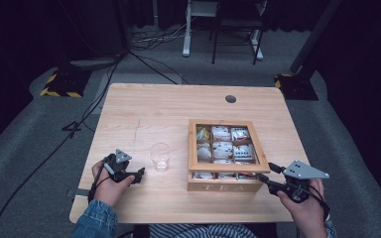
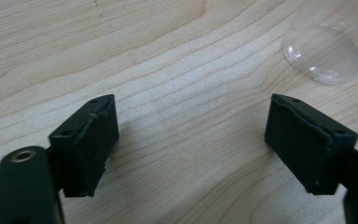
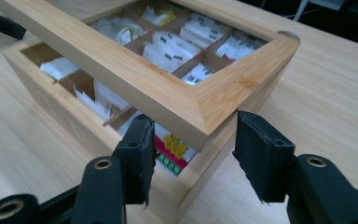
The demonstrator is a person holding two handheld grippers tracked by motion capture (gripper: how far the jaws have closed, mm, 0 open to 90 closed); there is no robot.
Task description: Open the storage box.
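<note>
1. Three views checked. High view takes in the whole table (image 1: 144,109): box (image 1: 226,187) right of centre, cup (image 1: 160,156) just left of it, left gripper (image 1: 140,174) near the cup, right gripper (image 1: 264,178) at the box's near right corner.
2. Seen from above alone: "TEA" lettered on the box's front wall, a round hole near the table's far edge, cables on the grey floor beyond.
3. Seen from the right gripper (image 3: 193,154) view alone: lid (image 3: 121,70) tilted up off the box (image 3: 42,102) at the near side, a gap under it, and a bag with a pink and yellow label in that gap. From above, lid (image 1: 223,122) reads nearly flat.
4. Right gripper: jaws pinching the lid's near corner, one pad on each side.
5. Left gripper (image 2: 191,140): jaws spread wide over bare wood, nothing between them. Cup (image 2: 328,51) ahead and to one side, apart from the pads.
6. Cut off: cup's rim by the frame edge in the left gripper view; far half of the box by the lid frame in the right gripper view. Hinge side not made out.
7. Hard to read: print on the bags (image 3: 168,46); cup blurred, outline faint against the wood.
8. Box: pale wood, square, split into compartments of white bags (image 1: 222,148); lid a wooden frame with a clear pane.
9. Cup: clear, upright.
</note>
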